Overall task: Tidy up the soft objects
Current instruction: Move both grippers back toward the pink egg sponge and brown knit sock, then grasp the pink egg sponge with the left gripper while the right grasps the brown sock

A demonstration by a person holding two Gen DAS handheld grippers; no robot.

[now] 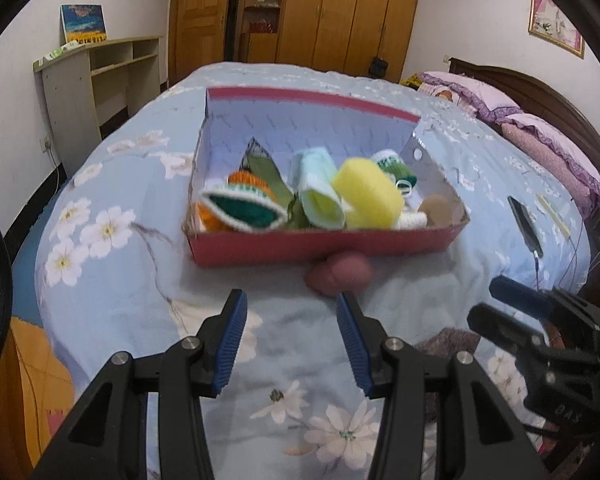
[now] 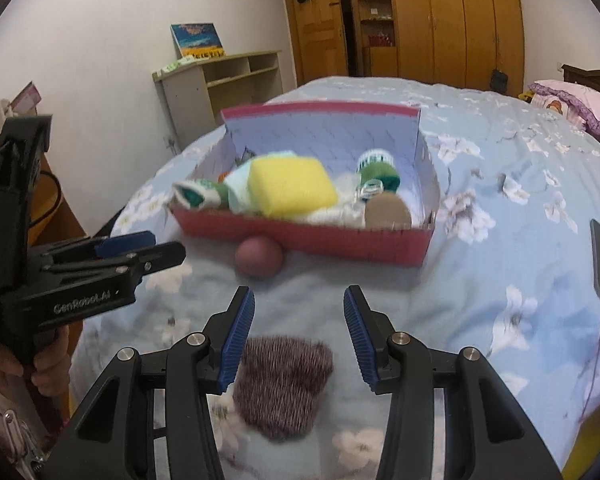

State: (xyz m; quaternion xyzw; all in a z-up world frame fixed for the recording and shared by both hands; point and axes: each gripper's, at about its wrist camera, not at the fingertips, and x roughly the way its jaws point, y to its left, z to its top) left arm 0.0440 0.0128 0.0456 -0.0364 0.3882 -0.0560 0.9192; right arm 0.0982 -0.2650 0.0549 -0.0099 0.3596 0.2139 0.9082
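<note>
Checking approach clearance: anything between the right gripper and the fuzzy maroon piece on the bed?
Nothing visible. The right gripper is open, and the fuzzy maroon piece lies on the bedspread just below and between its jaws. The pink ball and red box sit farther ahead, out of the path.

red box, yellow sponge, floral blue bedspread

Soft, even indoor light, faint shadows; the red box smears with blur, fisheye edges bend and darken.
</note>
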